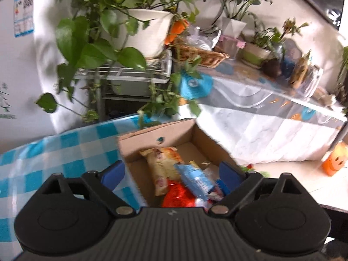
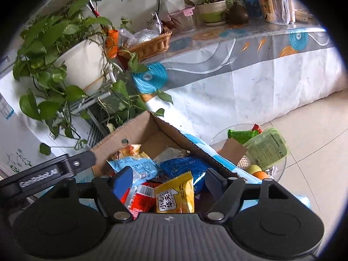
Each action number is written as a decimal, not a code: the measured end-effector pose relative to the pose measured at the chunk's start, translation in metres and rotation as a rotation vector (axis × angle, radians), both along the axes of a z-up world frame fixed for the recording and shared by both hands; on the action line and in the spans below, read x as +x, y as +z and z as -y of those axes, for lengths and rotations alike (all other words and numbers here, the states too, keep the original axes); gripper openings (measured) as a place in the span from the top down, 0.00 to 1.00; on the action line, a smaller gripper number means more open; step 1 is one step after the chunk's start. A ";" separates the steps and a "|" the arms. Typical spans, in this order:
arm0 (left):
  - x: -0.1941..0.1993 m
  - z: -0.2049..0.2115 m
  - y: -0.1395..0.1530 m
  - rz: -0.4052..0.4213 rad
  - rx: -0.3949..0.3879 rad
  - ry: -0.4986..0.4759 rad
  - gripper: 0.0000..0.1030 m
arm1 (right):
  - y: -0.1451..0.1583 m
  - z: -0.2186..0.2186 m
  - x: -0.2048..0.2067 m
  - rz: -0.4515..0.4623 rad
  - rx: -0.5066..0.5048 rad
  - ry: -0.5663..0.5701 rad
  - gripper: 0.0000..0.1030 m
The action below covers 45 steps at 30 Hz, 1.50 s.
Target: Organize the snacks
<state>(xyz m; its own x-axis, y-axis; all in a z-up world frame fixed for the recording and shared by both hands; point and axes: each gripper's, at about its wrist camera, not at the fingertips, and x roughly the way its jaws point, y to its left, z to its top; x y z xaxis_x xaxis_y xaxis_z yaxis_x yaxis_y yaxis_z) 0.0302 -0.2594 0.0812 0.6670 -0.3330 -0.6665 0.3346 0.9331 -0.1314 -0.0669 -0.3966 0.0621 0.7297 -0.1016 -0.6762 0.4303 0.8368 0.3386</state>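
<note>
An open cardboard box [image 1: 139, 143] sits on a blue checked tablecloth [image 1: 54, 152] and holds several snack packs: a beige pack [image 1: 162, 165], a light blue pack [image 1: 195, 178] and a red pack [image 1: 178, 198]. My left gripper [image 1: 171, 174] hovers over the box, open and empty. The box also shows in the right wrist view [image 2: 141, 130], with a yellow pack [image 2: 176, 193], a dark blue pack [image 2: 182, 167] and a red pack [image 2: 141, 198] inside. My right gripper [image 2: 169, 178] is open above them, holding nothing.
A glass side table [image 2: 280, 169] to the right carries green snack packs [image 2: 267, 150] and fruit. A large potted plant [image 1: 150, 28] on a rack trails leaves over the box. A long table [image 1: 271, 100] behind holds a wicker basket [image 1: 200, 54] and pots. An orange pumpkin toy [image 1: 335, 161] sits at right.
</note>
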 end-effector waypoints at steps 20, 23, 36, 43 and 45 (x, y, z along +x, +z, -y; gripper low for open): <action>-0.017 -0.019 -0.004 -0.073 0.175 0.091 0.04 | -0.008 -0.016 0.015 -0.127 -0.136 0.055 0.09; -0.017 -0.017 -0.005 -0.077 0.191 0.099 0.04 | -0.009 -0.017 0.015 -0.143 -0.151 0.069 0.08; -0.014 -0.009 -0.006 -0.084 0.271 0.123 0.01 | -0.009 -0.017 0.014 -0.160 -0.166 0.084 0.05; -0.014 -0.004 -0.007 -0.081 0.287 0.114 0.01 | -0.011 -0.018 0.016 -0.178 -0.179 0.086 0.04; -0.014 -0.001 -0.008 -0.076 0.304 0.112 0.01 | -0.011 -0.019 0.016 -0.181 -0.185 0.085 0.04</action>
<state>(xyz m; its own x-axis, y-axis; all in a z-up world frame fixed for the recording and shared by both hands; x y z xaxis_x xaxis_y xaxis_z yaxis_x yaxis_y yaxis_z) 0.0159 -0.2581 0.0737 0.6328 -0.0385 -0.7733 0.2274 0.9640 0.1381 -0.0504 -0.3780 0.0509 0.6101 -0.1791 -0.7718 0.3956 0.9129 0.1008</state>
